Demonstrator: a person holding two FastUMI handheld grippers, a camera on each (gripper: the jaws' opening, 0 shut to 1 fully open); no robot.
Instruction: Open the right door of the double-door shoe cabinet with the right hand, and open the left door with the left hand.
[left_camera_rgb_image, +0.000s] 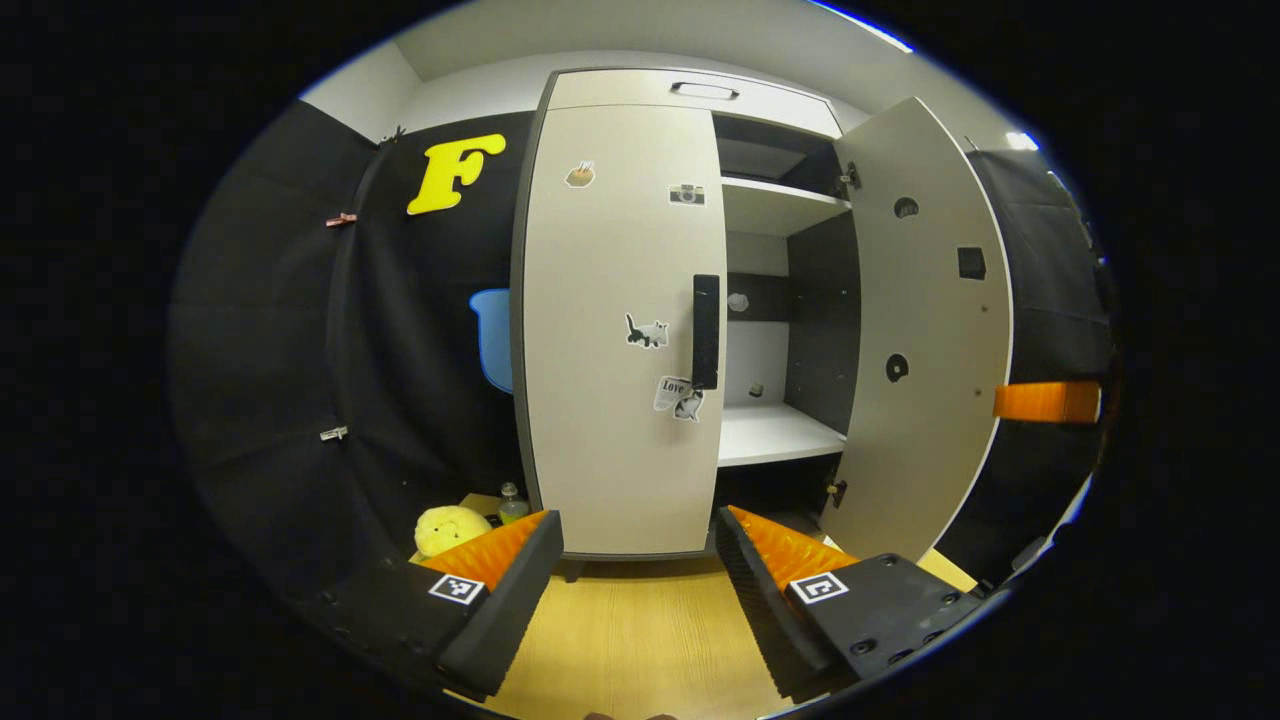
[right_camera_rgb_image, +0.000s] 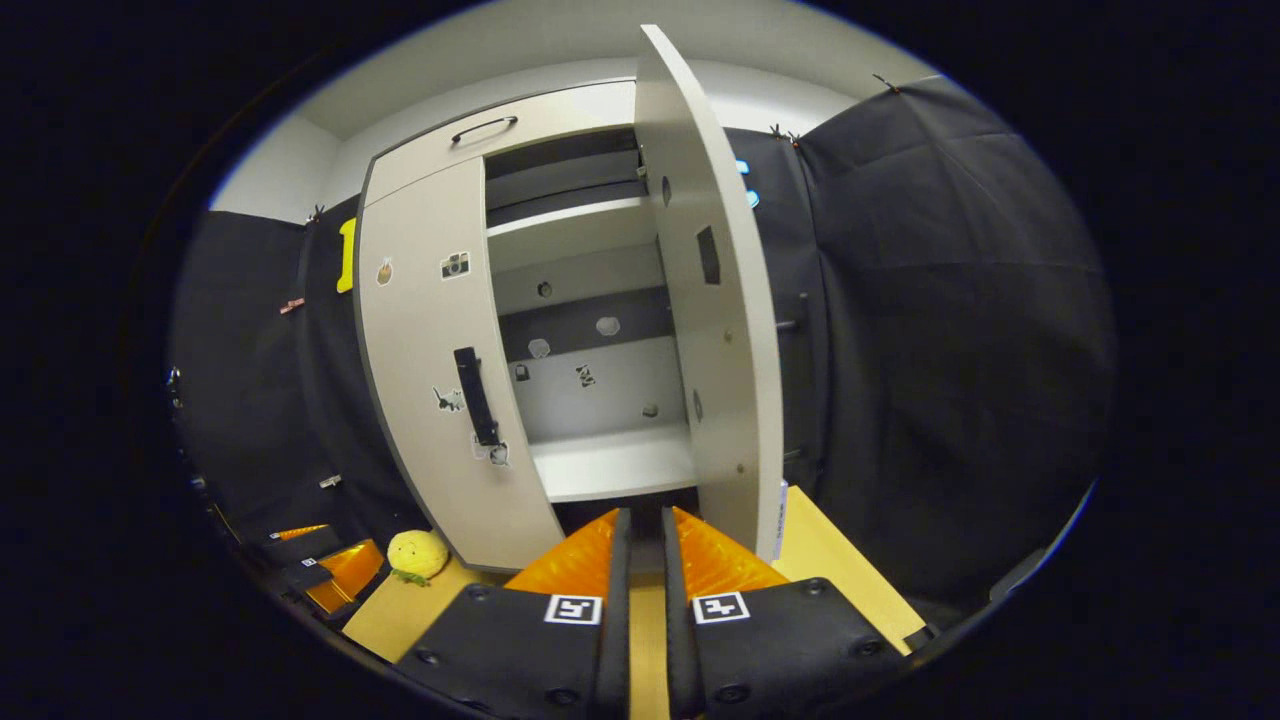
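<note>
The shoe cabinet's left door (left_camera_rgb_image: 620, 330) is closed, its black vertical handle (left_camera_rgb_image: 705, 330) at the inner edge. The right door (left_camera_rgb_image: 925, 330) stands swung wide open, baring pale shelves (left_camera_rgb_image: 770, 432). My left gripper (left_camera_rgb_image: 635, 530) hovers open in front of the left door's bottom edge, holding nothing. In the right gripper view the open right door (right_camera_rgb_image: 720, 320) is edge-on just ahead and the left door (right_camera_rgb_image: 440, 370) with its handle (right_camera_rgb_image: 477, 397) is to the left. My right gripper (right_camera_rgb_image: 643, 525) has its fingers almost together, nothing between them, close to the open door's lower edge.
A yellow plush toy (left_camera_rgb_image: 450, 528) and a small bottle (left_camera_rgb_image: 512, 503) sit on the wooden surface (left_camera_rgb_image: 630, 630) left of the cabinet. A top compartment with a handle (left_camera_rgb_image: 705, 91) caps the cabinet. Black cloth walls stand on both sides. The right gripper (left_camera_rgb_image: 1045, 400) shows beyond the open door.
</note>
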